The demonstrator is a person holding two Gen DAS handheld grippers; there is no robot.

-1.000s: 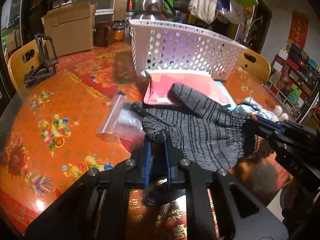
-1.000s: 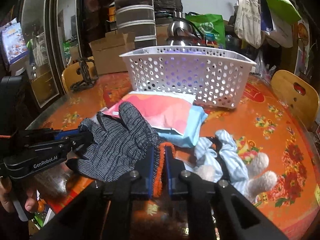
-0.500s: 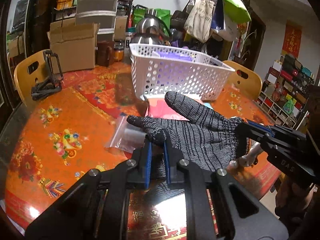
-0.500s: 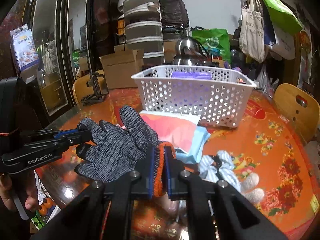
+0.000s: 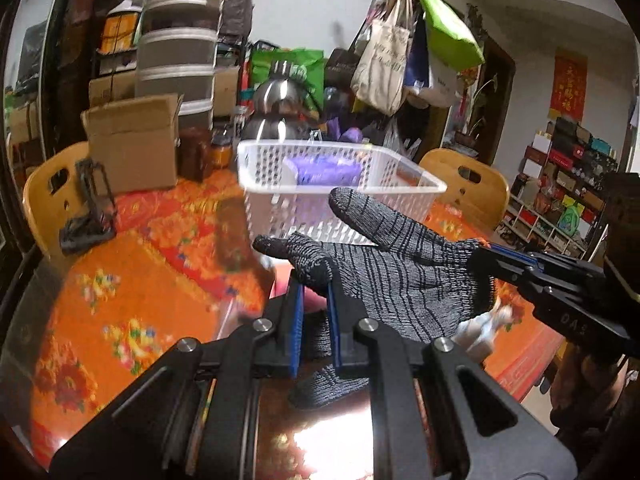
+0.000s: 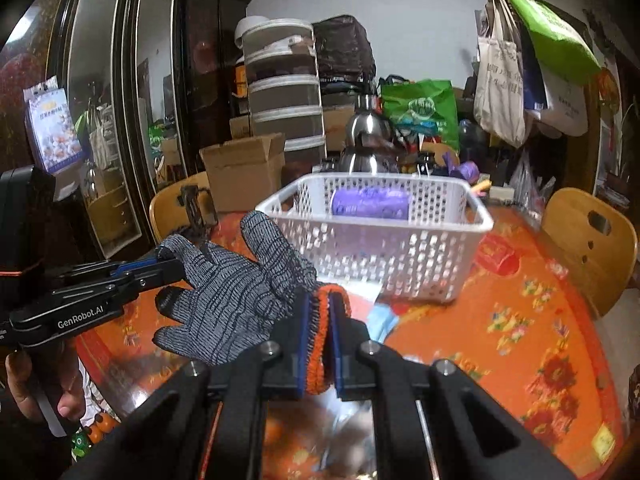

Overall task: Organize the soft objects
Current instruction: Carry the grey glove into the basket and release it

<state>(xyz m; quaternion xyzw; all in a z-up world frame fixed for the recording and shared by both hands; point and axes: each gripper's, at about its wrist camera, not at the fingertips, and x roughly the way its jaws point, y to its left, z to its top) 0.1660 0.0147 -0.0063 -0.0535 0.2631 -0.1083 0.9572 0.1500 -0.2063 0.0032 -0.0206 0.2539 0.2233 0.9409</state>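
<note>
A grey knitted glove [image 5: 404, 276] with an orange cuff hangs stretched in the air between both grippers, above the table. My left gripper [image 5: 315, 292] is shut on one of its finger ends. My right gripper [image 6: 320, 312] is shut on the orange cuff [image 6: 320, 340]; the glove [image 6: 236, 292] spreads to its left. Beyond the glove stands a white perforated basket [image 5: 344, 184] [image 6: 400, 256] with a purple roll [image 6: 370, 204] inside. In each view the other gripper shows at the glove's far end: the right one [image 5: 486, 262] and the left one [image 6: 170, 266].
The round table [image 5: 132, 300] has an orange flowered cover. A pink and blue packet [image 6: 380, 312] lies in front of the basket, mostly hidden. Wooden chairs [image 6: 588, 240] [image 5: 48, 196] stand around. A cardboard box [image 5: 132, 144], kettle and jars crowd the far side.
Both grippers have risen with the glove, lifting it off the table to about the height of the basket's rim. The basket's inside and the purple roll now show.
</note>
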